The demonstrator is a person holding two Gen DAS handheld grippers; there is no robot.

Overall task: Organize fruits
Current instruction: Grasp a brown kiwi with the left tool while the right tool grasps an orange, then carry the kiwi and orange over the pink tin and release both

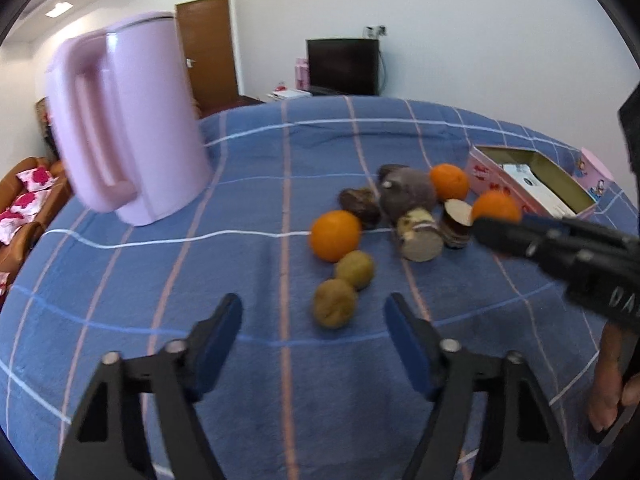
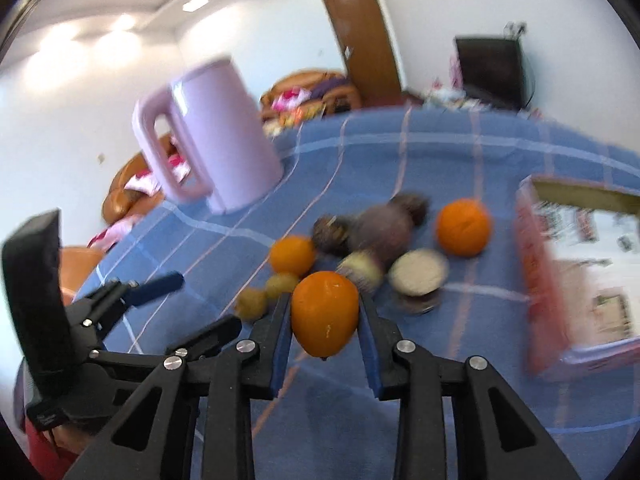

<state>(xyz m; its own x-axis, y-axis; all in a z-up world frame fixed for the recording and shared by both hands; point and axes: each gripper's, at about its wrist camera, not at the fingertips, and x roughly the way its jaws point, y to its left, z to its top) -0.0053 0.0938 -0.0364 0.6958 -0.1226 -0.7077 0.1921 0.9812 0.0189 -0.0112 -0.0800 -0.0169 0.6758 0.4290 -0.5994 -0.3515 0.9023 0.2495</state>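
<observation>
In the right wrist view my right gripper (image 2: 324, 304) is shut on an orange (image 2: 325, 312), held above the blue checked cloth; the left wrist view shows that same orange (image 1: 496, 206) at the tip of the right gripper (image 1: 486, 230). My left gripper (image 1: 314, 306) is open, low over the cloth. A brownish-green kiwi (image 1: 334, 308) lies just past its fingertips, untouched, and a second kiwi (image 1: 355, 269) sits behind it. Two more oranges (image 1: 335, 235) (image 1: 449, 181) lie in the fruit pile. The left gripper (image 2: 208, 300) also shows at the left of the right wrist view.
A tall pink kettle (image 1: 124, 120) stands at the back left of the cloth. An open pink box (image 1: 492, 178) sits at the right, close to the pile. Dark round fruits (image 1: 360, 200), a purple one (image 1: 406, 192) and cut pieces (image 1: 420, 234) crowd the middle.
</observation>
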